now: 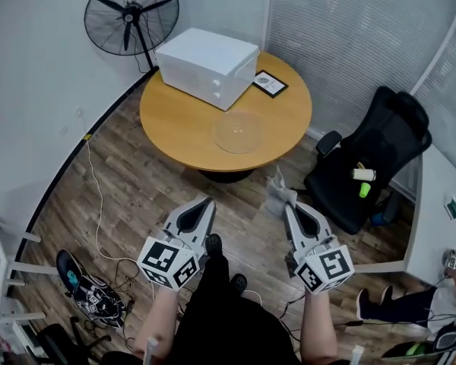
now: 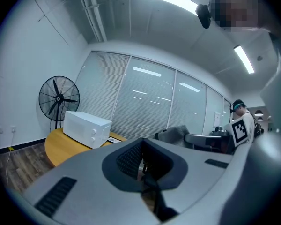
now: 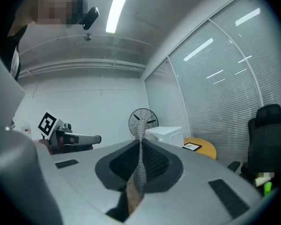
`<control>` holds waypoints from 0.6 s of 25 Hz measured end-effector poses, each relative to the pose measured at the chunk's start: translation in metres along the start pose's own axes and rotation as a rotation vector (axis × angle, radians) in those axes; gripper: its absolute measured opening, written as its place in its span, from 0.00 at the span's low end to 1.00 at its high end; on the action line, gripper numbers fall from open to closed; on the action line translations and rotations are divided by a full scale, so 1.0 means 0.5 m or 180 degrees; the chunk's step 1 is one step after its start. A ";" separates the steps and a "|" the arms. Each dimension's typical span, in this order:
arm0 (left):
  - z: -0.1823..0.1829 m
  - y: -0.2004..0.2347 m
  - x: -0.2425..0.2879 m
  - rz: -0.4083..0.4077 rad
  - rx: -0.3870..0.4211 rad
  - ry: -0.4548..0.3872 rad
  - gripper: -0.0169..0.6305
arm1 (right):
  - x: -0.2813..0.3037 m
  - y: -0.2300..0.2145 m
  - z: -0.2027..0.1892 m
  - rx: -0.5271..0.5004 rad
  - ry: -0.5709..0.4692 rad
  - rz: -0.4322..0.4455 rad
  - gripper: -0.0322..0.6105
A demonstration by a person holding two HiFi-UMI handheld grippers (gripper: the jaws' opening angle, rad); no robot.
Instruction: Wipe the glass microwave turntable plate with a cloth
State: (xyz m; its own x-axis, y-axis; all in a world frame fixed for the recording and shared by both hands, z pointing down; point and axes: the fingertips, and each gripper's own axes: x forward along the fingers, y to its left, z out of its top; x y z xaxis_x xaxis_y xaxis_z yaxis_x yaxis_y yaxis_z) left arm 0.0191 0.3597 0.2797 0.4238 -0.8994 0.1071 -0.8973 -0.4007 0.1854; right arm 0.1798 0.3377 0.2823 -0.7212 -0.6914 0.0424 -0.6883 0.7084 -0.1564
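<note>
Between the jaws of the right gripper (image 1: 287, 207) the cloth (image 3: 139, 165) is pinched: limp, light. Left gripper (image 1: 207, 204) is closed, empty. Plate (image 1: 239, 132) is seen well ahead: judged slippery, fragile; to be steadied at the rim.

White microwave (image 1: 207, 67) toward the far edge of round wooden worktop (image 1: 175, 124), small black-framed card (image 1: 270, 84) just beside. Black pedestal fan (image 1: 131, 12) behind, near the wall. Black office chair (image 1: 380, 139) right of the worktop, pale cylinder (image 1: 363, 175) and green item (image 1: 364, 190) on its seat. White cable (image 1: 95, 204) trailing across plank floor (image 1: 137, 196).
</note>
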 end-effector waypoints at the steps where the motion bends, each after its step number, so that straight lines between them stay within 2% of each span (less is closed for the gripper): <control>1: -0.002 0.010 0.007 0.0006 -0.0005 0.0010 0.02 | 0.011 -0.003 -0.002 0.0007 0.0015 0.0000 0.08; 7: -0.005 0.079 0.063 -0.0004 -0.0067 0.0030 0.02 | 0.089 -0.031 0.000 -0.0014 0.0066 -0.0029 0.08; 15: 0.048 0.196 0.172 -0.0069 -0.0022 0.0009 0.02 | 0.240 -0.088 0.023 -0.0001 0.0074 -0.0097 0.08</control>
State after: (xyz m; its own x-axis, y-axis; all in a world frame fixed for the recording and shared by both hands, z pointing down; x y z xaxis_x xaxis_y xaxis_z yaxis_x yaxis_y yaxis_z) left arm -0.0356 0.2390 0.2836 0.4435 -0.8900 0.1056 -0.8870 -0.4189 0.1944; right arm 0.1244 0.2218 0.2827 -0.7016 -0.7091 0.0702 -0.7099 0.6871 -0.1543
